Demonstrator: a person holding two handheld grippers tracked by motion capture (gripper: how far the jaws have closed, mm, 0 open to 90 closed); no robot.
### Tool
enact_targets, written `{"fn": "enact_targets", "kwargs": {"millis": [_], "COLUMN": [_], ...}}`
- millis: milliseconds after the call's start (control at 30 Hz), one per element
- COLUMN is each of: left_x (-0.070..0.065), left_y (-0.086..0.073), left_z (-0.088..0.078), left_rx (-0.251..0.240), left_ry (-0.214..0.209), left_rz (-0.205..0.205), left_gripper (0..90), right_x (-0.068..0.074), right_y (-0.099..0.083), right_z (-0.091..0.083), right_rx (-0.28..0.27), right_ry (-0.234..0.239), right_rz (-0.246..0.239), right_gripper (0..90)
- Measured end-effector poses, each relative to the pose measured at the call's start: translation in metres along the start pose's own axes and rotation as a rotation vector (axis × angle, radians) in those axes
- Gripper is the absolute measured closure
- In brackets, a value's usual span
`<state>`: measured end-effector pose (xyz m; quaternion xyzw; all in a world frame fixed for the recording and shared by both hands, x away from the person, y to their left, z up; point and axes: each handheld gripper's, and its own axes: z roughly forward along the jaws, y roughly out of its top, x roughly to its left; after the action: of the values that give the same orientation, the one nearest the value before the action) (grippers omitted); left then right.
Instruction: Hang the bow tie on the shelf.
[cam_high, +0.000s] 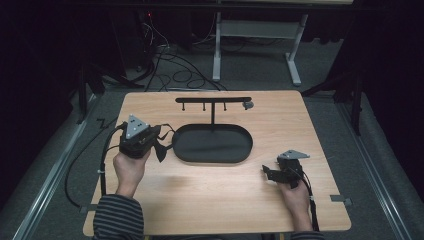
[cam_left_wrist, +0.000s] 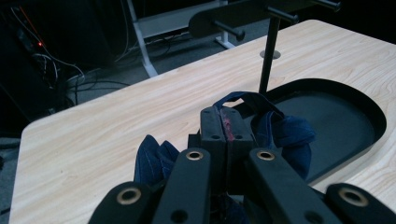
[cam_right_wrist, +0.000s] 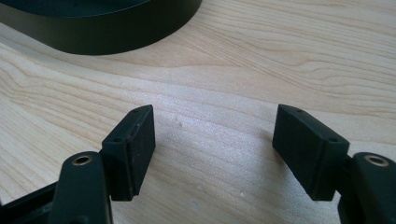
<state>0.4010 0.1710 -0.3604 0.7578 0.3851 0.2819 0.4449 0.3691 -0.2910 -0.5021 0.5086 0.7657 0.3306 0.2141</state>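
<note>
High view: left gripper (cam_high: 159, 142) raised beside oval tray (cam_high: 212, 144), clamping dark blue cloth (cam_high: 162, 150); hook stand (cam_high: 213, 100) behind. Left gripper view: fingers (cam_left_wrist: 215, 126) together on cloth at tray rim. Right gripper view: right gripper (cam_right_wrist: 212, 144) fingers apart, low over bare table (cam_right_wrist: 233, 70).

We see the oval tray (cam_high: 212, 145) at the middle of the wooden table (cam_high: 210, 200), the peg rack (cam_high: 213, 100) rising behind it. The cloth strap (cam_high: 161, 145) hangs just left of the tray.
</note>
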Motion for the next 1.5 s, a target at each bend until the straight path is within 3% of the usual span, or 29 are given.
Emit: {"fn": "enact_targets", "kwargs": {"millis": [833, 1500], "left_x": [-0.007, -0.001], "left_y": [0.031, 0.052], "left_z": [0.028, 0.051], "left_rx": [-0.018, -0.021], "left_ry": [-0.040, -0.021], "left_rz": [0.031, 0.022], "left_gripper": [89.3, 89.3], "right_x": [0.000, 0.000], "right_y": [0.000, 0.000], "right_z": [0.000, 0.000], "right_rx": [0.000, 0.000], "right_ry": [0.003, 0.003], "right_rz": [0.002, 0.002], "right_gripper": [31.2, 31.2]}}
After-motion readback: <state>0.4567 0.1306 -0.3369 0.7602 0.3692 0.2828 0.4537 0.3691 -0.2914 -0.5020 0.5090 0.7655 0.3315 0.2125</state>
